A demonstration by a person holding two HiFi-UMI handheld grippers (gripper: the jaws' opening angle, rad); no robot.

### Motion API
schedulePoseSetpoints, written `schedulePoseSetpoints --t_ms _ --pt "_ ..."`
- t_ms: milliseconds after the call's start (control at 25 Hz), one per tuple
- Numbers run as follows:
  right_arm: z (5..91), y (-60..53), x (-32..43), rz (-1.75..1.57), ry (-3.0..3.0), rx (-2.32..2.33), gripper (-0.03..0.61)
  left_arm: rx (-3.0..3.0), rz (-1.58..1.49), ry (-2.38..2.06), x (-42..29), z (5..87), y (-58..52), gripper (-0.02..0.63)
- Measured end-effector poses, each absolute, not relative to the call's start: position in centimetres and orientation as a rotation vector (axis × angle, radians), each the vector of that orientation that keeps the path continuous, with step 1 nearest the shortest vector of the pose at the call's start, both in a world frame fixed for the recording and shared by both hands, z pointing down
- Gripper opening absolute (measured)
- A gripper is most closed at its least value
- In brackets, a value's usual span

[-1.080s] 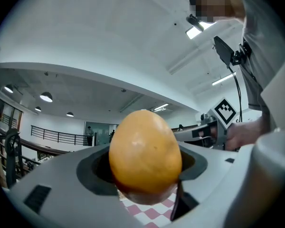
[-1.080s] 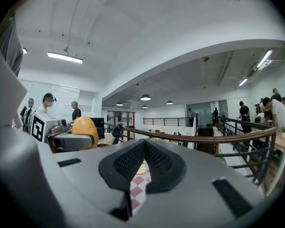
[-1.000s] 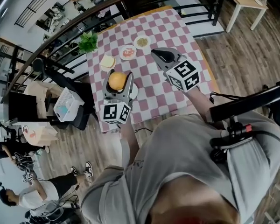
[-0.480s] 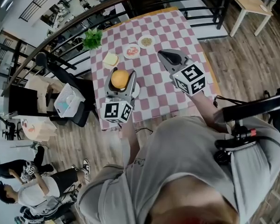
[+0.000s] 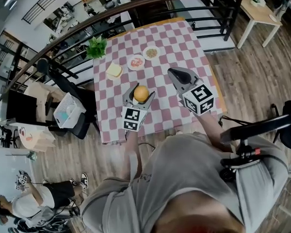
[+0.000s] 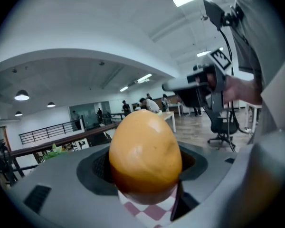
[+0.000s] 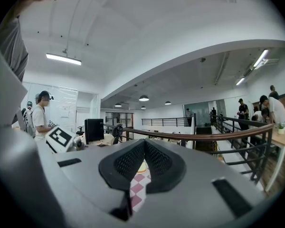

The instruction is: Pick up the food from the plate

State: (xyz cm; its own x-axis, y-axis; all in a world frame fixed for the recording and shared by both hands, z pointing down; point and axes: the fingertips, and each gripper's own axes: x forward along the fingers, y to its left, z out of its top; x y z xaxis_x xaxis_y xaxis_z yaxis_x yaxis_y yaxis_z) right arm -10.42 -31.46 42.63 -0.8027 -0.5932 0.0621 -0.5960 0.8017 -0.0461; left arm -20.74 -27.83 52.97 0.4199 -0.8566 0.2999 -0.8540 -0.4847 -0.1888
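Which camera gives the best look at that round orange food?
The left gripper view: the round orange food fills its centre, close up. The head view shows it only small, from above. The right gripper view does not show it.

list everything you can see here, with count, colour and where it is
table: 1, pink and white checked cloth, centre
plates: 3, white, table's far end; yellow slice, reddish food, brownish food
plant: 1, green, table's far left corner
bun: 1, orange-brown, held above the table
railing: 1, dark brown, curving behind the table
basket: 1, white, on a dark chair left of the table
side table: 1, light wood, top right
bystanders: several, around the hall
left tongs: 1, grey, shut on the bun
right tongs: 1, grey, shut and empty, over the table's right side
shirt: 1, grey, the person's own
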Motion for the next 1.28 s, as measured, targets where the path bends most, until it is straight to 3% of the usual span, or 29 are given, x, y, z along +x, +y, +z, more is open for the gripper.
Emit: schedulePoseSetpoints --t_ms 240,560,840,1280 --pt "45.5 -30.2 -7.8 0.205 -2.875 1.028 0.014 -2.669 -1.473 1.156 -18.9 70.4 -25.4 0.33" --pt "45.8 -30.4 -4.8 0.177 -2.834 1.123 0.014 -2.529 -2.043 0.804 -20.9 88.2 -24.6 0.33" --pt "46.6 -29.8 -3.4 0.192 -2.786 1.163 0.014 -2.524 -2.204 0.673 -21.3 93.3 -22.4 0.33" --pt "47.1 -29.8 -4.0 0.194 -2.768 1.159 0.014 -2.627 -2.221 0.6 -21.8 93.9 -22.5 0.329"
